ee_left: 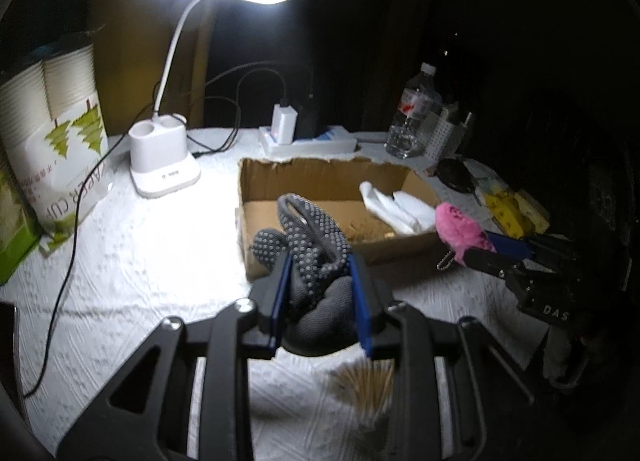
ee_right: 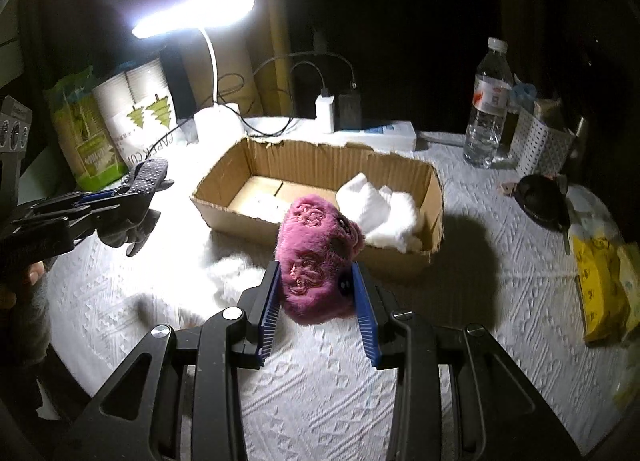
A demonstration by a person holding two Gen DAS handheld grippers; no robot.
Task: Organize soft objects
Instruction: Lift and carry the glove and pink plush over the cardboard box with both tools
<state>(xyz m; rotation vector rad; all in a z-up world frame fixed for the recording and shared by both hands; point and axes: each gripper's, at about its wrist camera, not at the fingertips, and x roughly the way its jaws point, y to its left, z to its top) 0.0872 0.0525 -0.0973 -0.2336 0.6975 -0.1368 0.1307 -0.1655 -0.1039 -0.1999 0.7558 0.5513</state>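
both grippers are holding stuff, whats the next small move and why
Probably carry the left gripper forward over the open cardboard box and release: it is shut on the grey dotted glove, held off the table, and white cloth already lies inside.

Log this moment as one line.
left gripper: holds grey glove | right gripper: holds pink plush | cardboard box: white cloth inside

**Left wrist view: dotted glove clamped before the box**

The left gripper [ee_left: 320, 285] is closed on a grey knitted glove with raised grip dots [ee_left: 310, 253], in front of the open brown cardboard box [ee_left: 320, 177]. Folded white cloth [ee_left: 396, 205] lies inside the box. Right of the box, the right gripper [ee_left: 486, 251] pinches a pink fluffy plush toy [ee_left: 456, 227].
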